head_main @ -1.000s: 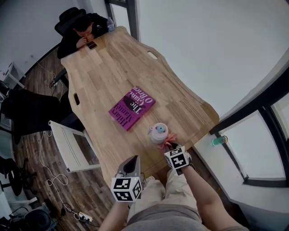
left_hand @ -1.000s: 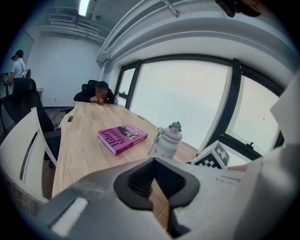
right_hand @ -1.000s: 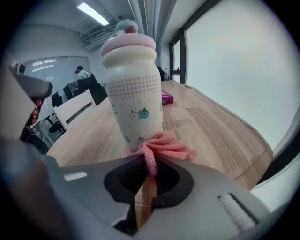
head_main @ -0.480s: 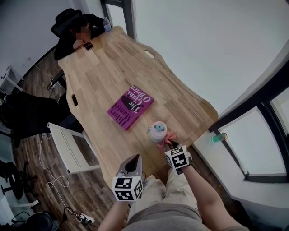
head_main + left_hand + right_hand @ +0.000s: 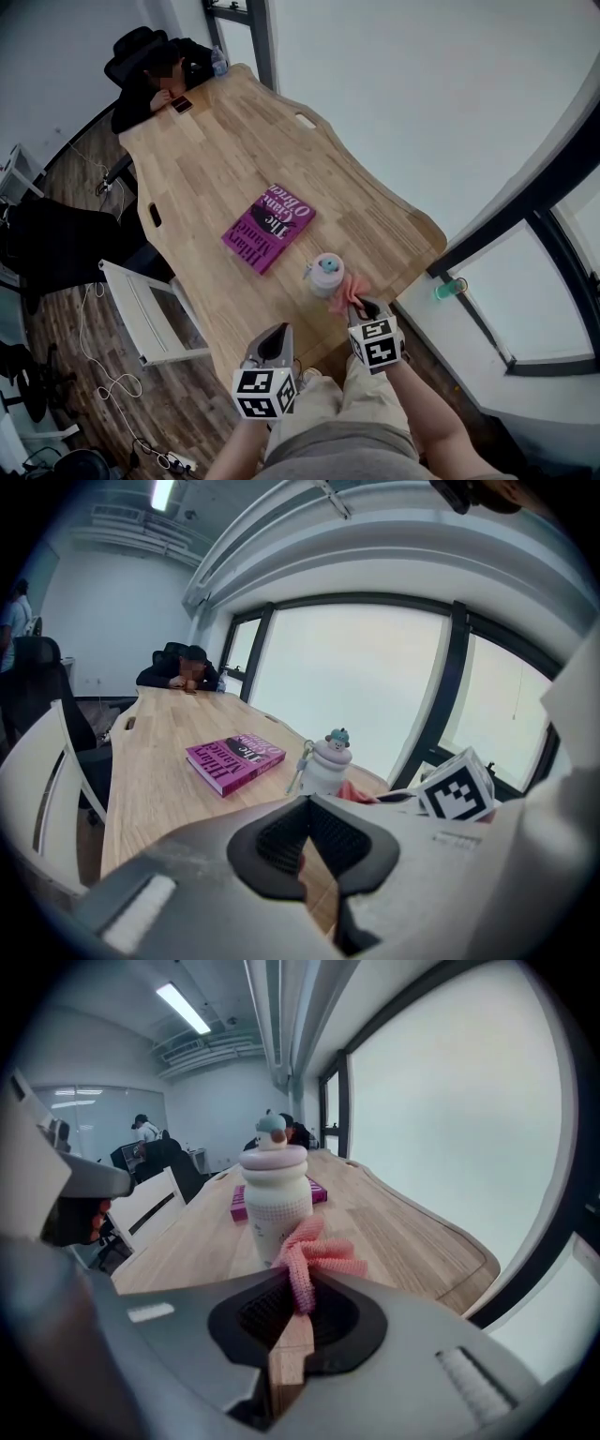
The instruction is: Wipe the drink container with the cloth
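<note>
Near the person's edge of the wooden surface (image 5: 216, 159): right gripper (image 5: 359, 302), fingers clenched on the pink cloth (image 5: 314, 1255), just beside the white drink container (image 5: 326, 275); left gripper (image 5: 274, 336), fingers pressed together, empty.

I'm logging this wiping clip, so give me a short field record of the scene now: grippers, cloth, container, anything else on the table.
left gripper: shut, empty, near the table's near edge
right gripper: shut on pink cloth
drink container: upright on table, just beyond the cloth; contact unclear
book: purple, lying flat, apart from the container
</note>
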A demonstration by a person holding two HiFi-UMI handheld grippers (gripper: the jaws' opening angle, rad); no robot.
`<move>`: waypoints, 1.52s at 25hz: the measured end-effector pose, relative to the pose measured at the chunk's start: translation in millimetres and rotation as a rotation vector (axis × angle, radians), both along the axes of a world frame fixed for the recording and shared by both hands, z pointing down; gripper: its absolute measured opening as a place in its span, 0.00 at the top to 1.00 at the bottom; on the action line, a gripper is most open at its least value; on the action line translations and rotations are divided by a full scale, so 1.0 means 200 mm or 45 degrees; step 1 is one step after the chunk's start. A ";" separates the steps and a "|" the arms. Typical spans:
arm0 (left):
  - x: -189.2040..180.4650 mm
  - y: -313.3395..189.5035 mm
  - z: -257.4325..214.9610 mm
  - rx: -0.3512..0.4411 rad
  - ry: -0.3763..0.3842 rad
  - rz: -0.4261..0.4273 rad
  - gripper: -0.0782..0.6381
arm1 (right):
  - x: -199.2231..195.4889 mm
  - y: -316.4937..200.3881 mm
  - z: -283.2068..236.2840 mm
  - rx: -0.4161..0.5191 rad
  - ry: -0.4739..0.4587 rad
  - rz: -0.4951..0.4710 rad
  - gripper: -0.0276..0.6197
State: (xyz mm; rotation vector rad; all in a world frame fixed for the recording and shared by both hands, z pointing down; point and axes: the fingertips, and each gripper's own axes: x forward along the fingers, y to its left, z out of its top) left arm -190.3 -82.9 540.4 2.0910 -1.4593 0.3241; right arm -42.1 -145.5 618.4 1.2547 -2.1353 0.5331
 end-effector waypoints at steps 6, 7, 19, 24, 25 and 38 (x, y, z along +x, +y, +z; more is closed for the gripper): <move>0.00 0.02 -0.03 0.021 0.014 0.002 0.89 | 0.00 0.08 -0.18 0.080 -0.051 0.023 0.92; 0.00 0.02 -0.04 0.025 0.015 0.001 0.89 | -0.01 0.09 -0.21 0.093 -0.065 0.026 0.92; -0.05 0.04 -0.11 0.064 0.016 -0.034 0.89 | -0.20 0.15 -0.47 0.188 -0.177 -0.060 0.92; -0.08 0.03 -0.12 0.075 0.007 -0.046 0.89 | -0.30 0.13 -0.47 0.192 -0.189 -0.099 0.92; -0.09 0.03 -0.12 0.074 0.008 -0.048 0.89 | -0.31 0.12 -0.47 0.192 -0.189 -0.104 0.92; -0.10 0.05 -0.09 0.049 -0.003 -0.052 0.89 | -0.44 0.03 -0.36 0.137 -0.168 -0.153 0.92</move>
